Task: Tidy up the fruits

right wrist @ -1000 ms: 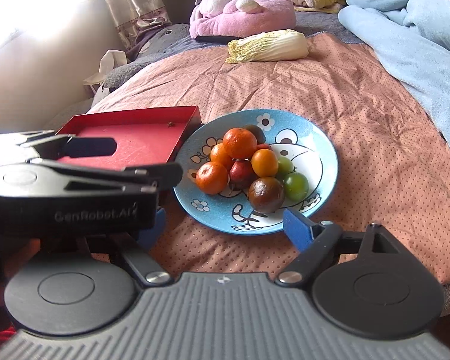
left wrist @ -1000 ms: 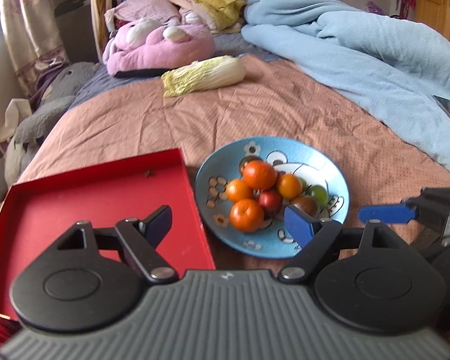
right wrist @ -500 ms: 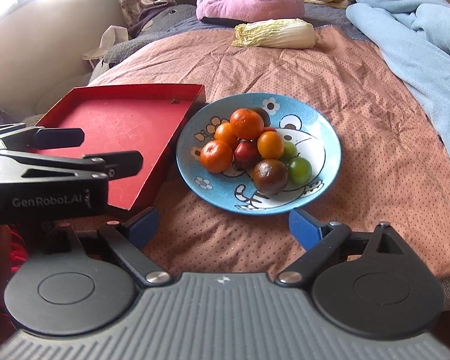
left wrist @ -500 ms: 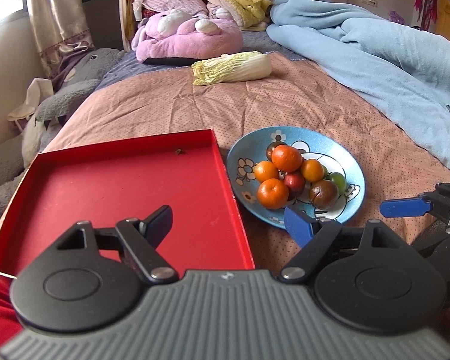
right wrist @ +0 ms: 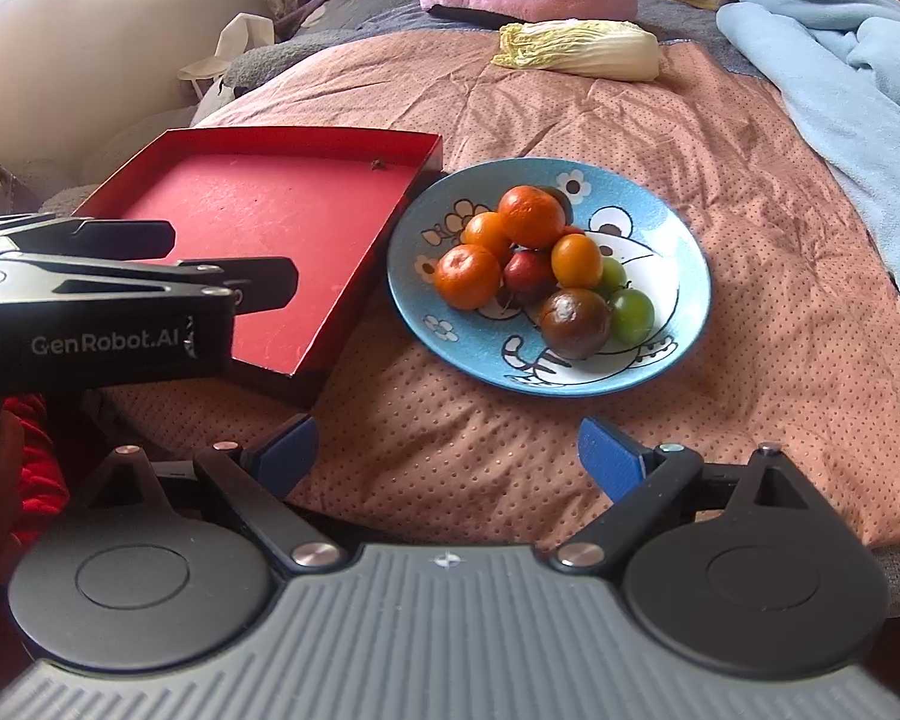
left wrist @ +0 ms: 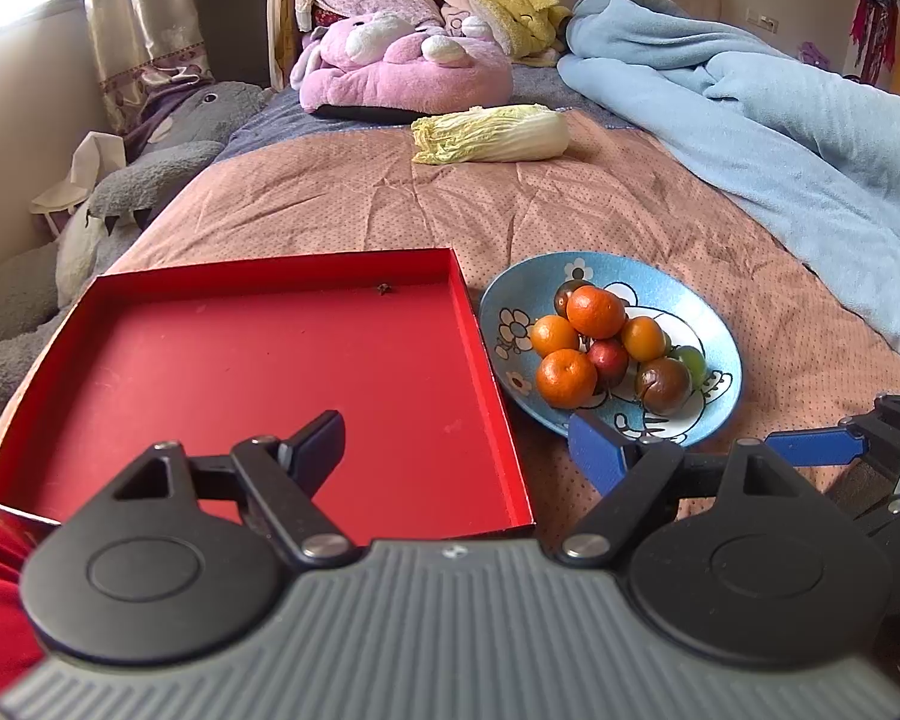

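Both the left gripper (left wrist: 456, 444) and right gripper (right wrist: 447, 450) hang with jaws spread, empty, near the blue plate (right wrist: 684, 336), whose piled fruits (right wrist: 528, 258) look small, round and roll-prone, best pinched gently across the middle, topmost first.

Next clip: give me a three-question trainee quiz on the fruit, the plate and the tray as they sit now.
1. True or false: the red tray already holds some fruit.
2. How many orange-coloured fruits lie on the blue plate?
3. What is the left gripper holding? A) an orange B) a green fruit C) nothing

Key
1. False: only a tiny dark speck sits near its far wall.
2. Four.
3. C: it is open, and so is the right gripper, which hangs short of the plate.
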